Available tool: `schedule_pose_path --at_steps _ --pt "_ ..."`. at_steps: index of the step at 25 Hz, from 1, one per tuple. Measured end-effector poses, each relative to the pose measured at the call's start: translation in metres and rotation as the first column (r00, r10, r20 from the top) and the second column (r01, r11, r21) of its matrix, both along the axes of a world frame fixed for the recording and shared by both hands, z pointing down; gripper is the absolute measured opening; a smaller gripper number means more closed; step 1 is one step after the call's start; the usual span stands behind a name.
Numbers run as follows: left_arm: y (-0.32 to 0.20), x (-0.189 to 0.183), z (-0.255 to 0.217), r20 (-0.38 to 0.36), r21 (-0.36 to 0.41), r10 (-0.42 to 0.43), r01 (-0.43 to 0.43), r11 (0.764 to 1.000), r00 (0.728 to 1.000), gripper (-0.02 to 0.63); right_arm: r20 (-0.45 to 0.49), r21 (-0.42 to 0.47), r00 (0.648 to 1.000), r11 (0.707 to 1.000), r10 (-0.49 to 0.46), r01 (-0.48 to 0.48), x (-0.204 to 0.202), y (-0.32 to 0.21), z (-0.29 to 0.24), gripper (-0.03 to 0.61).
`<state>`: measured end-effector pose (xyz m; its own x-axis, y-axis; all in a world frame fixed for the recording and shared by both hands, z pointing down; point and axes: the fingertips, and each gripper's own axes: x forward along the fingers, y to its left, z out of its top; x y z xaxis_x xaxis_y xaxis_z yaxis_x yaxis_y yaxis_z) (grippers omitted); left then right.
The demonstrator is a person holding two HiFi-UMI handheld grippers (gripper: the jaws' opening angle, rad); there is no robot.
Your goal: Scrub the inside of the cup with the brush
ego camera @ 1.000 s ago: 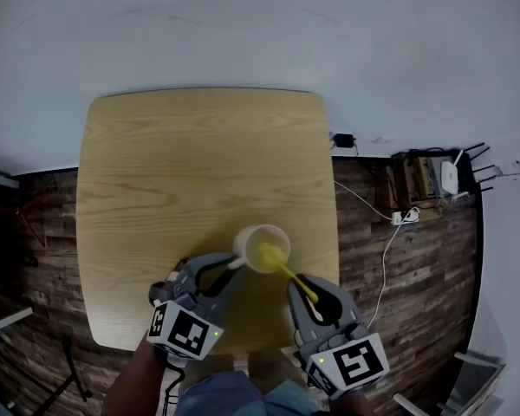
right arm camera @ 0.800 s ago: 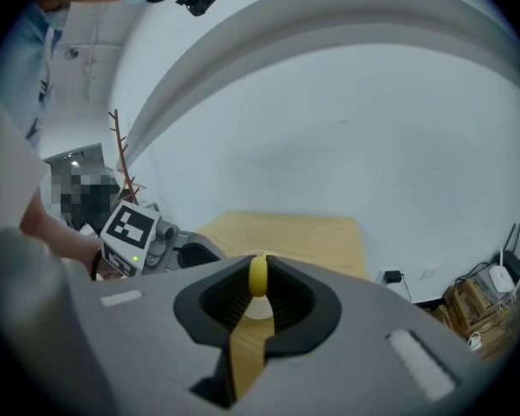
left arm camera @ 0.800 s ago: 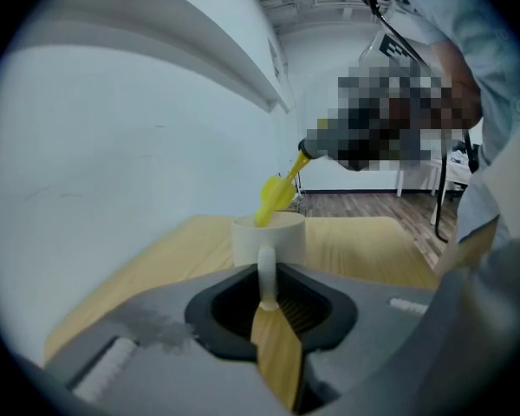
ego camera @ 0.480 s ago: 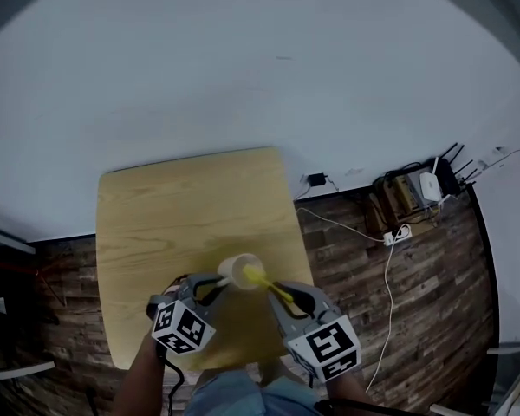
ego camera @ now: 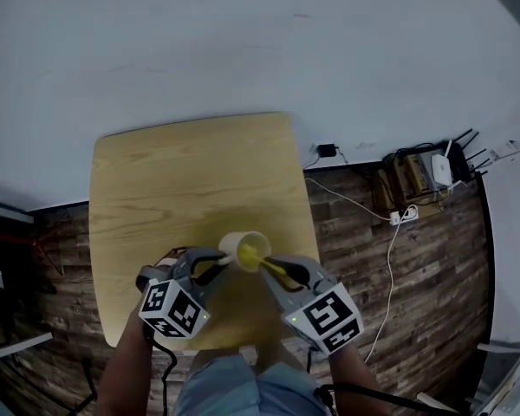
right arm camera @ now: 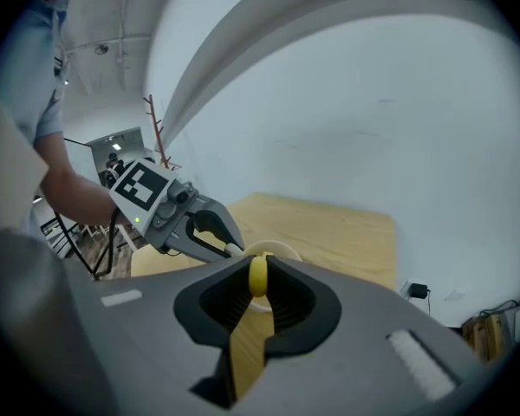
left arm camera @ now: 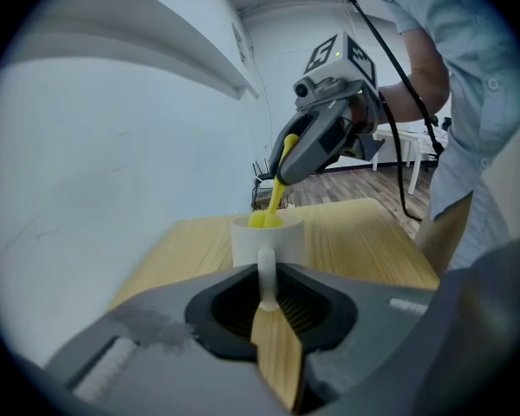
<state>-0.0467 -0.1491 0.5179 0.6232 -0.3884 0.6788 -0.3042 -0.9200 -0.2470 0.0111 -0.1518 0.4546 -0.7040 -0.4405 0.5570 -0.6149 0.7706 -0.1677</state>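
Note:
A white cup (ego camera: 243,249) stands on the pale wooden table (ego camera: 173,180), near its front edge. My left gripper (ego camera: 226,263) is shut on the cup's handle (left arm camera: 266,269), with the cup body (left arm camera: 267,239) just beyond the jaws. From the right, my right gripper (ego camera: 281,272) is shut on the yellow brush (ego camera: 266,263). Its handle (right arm camera: 257,276) is clamped between the pads. The brush slants down and its head (left arm camera: 264,220) sits inside the cup. In the right gripper view the cup rim (right arm camera: 277,251) shows just past the jaws, with the left gripper (right arm camera: 231,249) beside it.
A white wall runs behind the table. On the wooden floor to the right lie a power strip, cables (ego camera: 390,232) and a router on a small stand (ego camera: 432,173). The table's front edge is right below both grippers.
The head view has swung, so the table sits differently in the picture. Both grips hold, and the brush head stays inside the cup.

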Motion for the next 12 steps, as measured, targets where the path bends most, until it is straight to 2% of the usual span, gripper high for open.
schedule_pose_path --at_steps 5,12 --pt "0.001 0.007 -0.004 0.024 0.003 0.06 -0.06 0.998 0.998 0.077 -0.046 -0.015 0.993 0.994 -0.107 0.107 -0.013 -0.008 0.018 0.04" --pt "0.002 0.007 -0.005 0.044 -0.001 0.087 -0.087 0.996 0.995 0.077 -0.073 -0.04 0.993 0.995 -0.097 0.094 -0.005 -0.028 0.034 0.04"
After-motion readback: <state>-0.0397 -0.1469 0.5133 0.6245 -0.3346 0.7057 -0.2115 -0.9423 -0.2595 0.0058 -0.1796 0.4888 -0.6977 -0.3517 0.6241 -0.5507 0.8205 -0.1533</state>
